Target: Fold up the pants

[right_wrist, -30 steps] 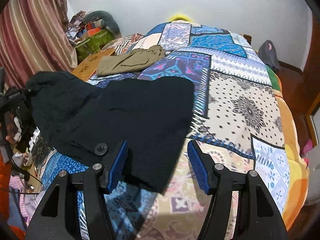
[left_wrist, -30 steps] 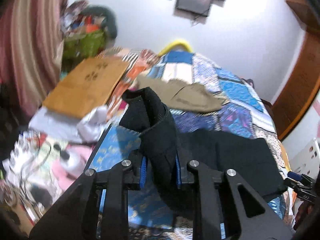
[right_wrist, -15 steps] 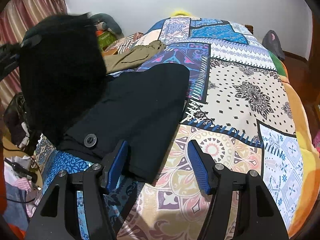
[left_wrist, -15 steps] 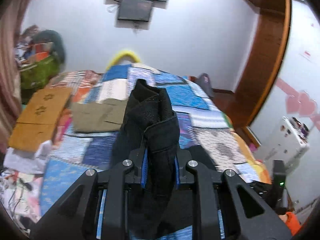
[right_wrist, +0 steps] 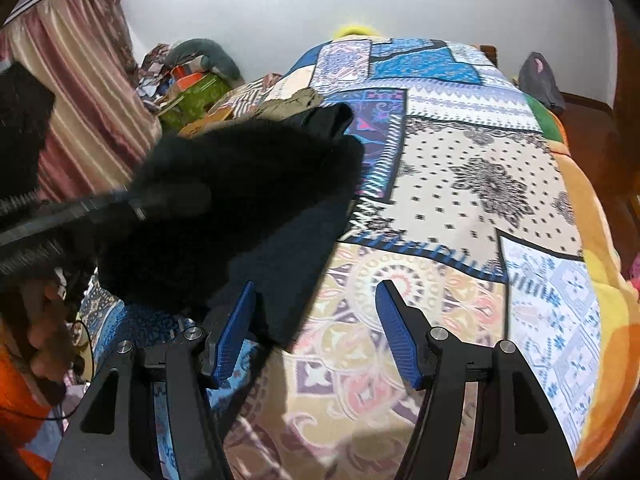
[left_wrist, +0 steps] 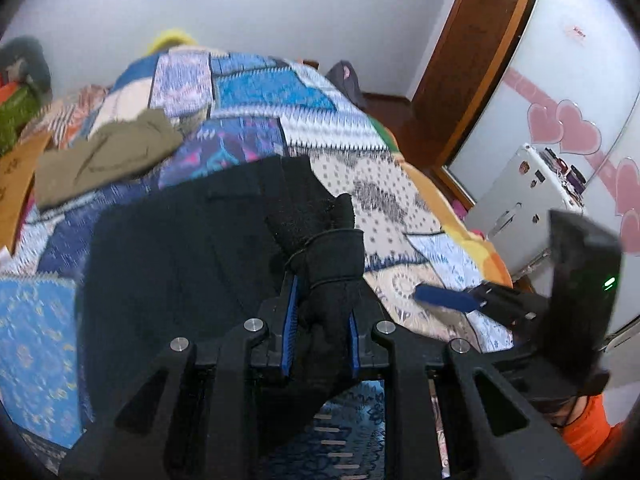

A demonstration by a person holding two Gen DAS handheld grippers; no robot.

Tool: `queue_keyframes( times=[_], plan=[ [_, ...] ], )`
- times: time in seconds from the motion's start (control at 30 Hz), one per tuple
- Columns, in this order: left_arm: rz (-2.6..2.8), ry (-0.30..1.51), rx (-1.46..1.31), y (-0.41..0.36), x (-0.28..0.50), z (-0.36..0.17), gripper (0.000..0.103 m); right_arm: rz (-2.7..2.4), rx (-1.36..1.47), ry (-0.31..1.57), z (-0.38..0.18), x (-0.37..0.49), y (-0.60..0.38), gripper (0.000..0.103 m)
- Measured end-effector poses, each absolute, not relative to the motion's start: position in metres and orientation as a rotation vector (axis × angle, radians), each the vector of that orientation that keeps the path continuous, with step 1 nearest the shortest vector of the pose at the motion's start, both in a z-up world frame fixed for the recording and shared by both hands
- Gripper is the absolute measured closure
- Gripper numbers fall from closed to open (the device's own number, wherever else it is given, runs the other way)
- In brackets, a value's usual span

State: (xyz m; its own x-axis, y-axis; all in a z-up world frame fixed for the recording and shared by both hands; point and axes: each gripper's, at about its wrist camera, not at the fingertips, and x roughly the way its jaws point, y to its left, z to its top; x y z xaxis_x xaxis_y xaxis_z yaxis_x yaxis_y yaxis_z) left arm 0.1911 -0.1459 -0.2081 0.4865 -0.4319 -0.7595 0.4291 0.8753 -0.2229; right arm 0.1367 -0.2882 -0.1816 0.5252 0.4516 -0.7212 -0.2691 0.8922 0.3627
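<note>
Black pants lie on the patchwork bedspread. My left gripper is shut on a bunched end of the pants, which sticks up between its blue pads and hangs over the flat part. In the right wrist view that lifted black cloth is a blurred mass over the bed's left half, with the left gripper's arm reaching in from the left. My right gripper stands open above the bedspread, nothing between its pads; the cloth's edge lies by its left finger. The right gripper also shows in the left wrist view.
Folded olive trousers lie further up the bed. A brown board and clutter line the bed's left side, by a striped curtain. A white cabinet and a wooden door frame stand to the right. An orange sleeve shows at the bottom.
My left gripper has swung from the bed's left side to the right, carrying the black pants end over the spread part. The right gripper barely moved and stays open.
</note>
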Motion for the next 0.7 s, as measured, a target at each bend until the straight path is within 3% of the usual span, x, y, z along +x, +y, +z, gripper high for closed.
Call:
queue_keyframes(
  times=[0.13,0.2,0.33,0.4,0.5,0.7],
  plan=[
    [-0.509,0.942,0.004,-0.149,0.188,-0.217,0.078,0.401,0.210,0.907,-0.174,0.130,-0.299,0.043],
    [-0.498,0.952,0.023,-0.152,0.188,-0.218,0.067,0.391,0.213,0.898,-0.169,0.127,-0.303,0.043],
    [-0.511,0.965,-0.009,-0.148,0.187,-0.212,0.055,0.382,0.220,0.865,-0.157,0.119,-0.306,0.043],
    [-0.542,0.960,-0.056,-0.142,0.184,-0.205,0.043,0.383,0.217,0.852,-0.152,0.116,-0.305,0.043],
    [-0.586,0.922,-0.131,-0.128,0.179,-0.188,0.036,0.384,0.208,0.828,-0.143,0.115,-0.303,0.043],
    [-0.462,0.831,-0.138,-0.084,0.181,-0.163,0.032,0.409,0.188,0.787,-0.127,0.120,-0.292,0.043]
  ],
)
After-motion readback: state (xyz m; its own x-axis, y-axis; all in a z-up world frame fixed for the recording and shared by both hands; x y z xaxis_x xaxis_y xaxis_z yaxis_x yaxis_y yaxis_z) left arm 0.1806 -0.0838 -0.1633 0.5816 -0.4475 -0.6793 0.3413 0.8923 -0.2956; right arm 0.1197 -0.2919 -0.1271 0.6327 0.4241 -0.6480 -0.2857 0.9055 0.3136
